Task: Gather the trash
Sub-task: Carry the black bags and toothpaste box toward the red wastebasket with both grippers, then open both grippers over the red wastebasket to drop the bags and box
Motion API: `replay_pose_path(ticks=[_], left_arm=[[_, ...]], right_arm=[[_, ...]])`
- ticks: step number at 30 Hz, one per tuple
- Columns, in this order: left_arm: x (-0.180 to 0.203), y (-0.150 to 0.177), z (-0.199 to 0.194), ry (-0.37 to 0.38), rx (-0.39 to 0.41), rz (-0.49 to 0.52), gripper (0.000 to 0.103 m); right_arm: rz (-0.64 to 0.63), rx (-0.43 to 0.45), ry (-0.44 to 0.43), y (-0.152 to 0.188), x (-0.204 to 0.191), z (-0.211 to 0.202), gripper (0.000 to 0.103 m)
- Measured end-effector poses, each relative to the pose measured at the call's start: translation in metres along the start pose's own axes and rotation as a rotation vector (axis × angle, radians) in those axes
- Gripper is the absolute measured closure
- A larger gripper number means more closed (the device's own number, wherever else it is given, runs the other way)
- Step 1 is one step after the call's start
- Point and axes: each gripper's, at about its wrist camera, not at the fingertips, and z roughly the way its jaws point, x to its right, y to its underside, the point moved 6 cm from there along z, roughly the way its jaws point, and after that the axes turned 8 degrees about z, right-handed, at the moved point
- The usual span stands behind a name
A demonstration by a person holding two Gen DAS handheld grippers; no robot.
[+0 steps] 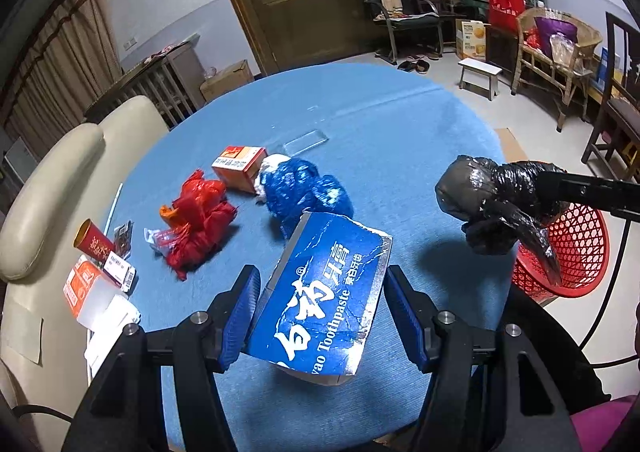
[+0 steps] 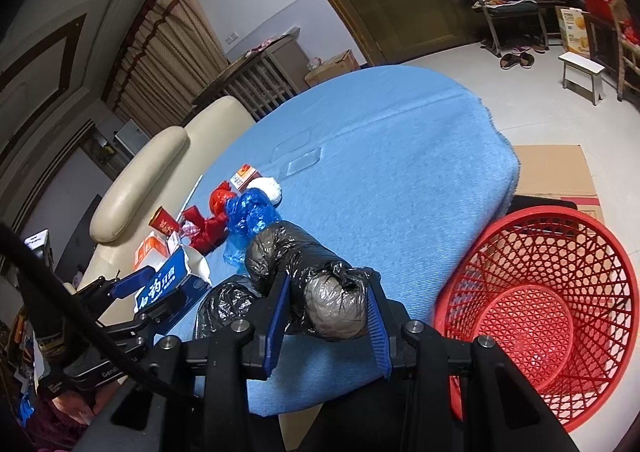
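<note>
Left gripper (image 1: 320, 316) clamped on crumpled blue toothpaste box (image 1: 324, 292) — glossy card, torn silvery edges, held above blue woven tablecloth (image 1: 380, 124). Right gripper (image 2: 330, 316) pinching lumpy black plastic bag (image 2: 316, 284), shiny and wrinkled, over table edge beside red lattice basket (image 2: 536, 308) on the floor. On the cloth: crinkled red bag (image 1: 200, 220), blue bag (image 1: 304, 192), orange carton (image 1: 240, 166).
</note>
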Motion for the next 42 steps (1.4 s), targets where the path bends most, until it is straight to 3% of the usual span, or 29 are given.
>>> replay_pose_path(ticks=[13,22,28,34,39,42], left_arm=[[0.042,-0.031,-0.001,0.031,0.028,0.106,0.038],[0.11,-0.067,0.006,0.209,0.048,0.215,0.038],[0.16,-0.086,0.022,0.343,0.002,0.263,0.037],[0.194,-0.102,0.04,0.455,-0.059,0.26,0.037],[0.205,-0.105,0.044,0.482,-0.06,0.265,0.037],[0.204,-0.105,0.044,0.495,-0.056,0.245,0.036]], right_arm=[[0.041,0.061,0.048,-0.009,0.032,-0.027,0.064],[0.116,0.133,0.175,-0.018,0.091,-0.058,0.064],[0.157,0.17,0.298,-0.025,0.133,-0.076,0.064],[0.222,0.144,0.351,-0.022,0.164,-0.078,0.061],[0.272,0.107,0.359,-0.017,0.177,-0.077,0.043],[0.302,0.1,0.359,-0.015,0.181,-0.077,0.041]])
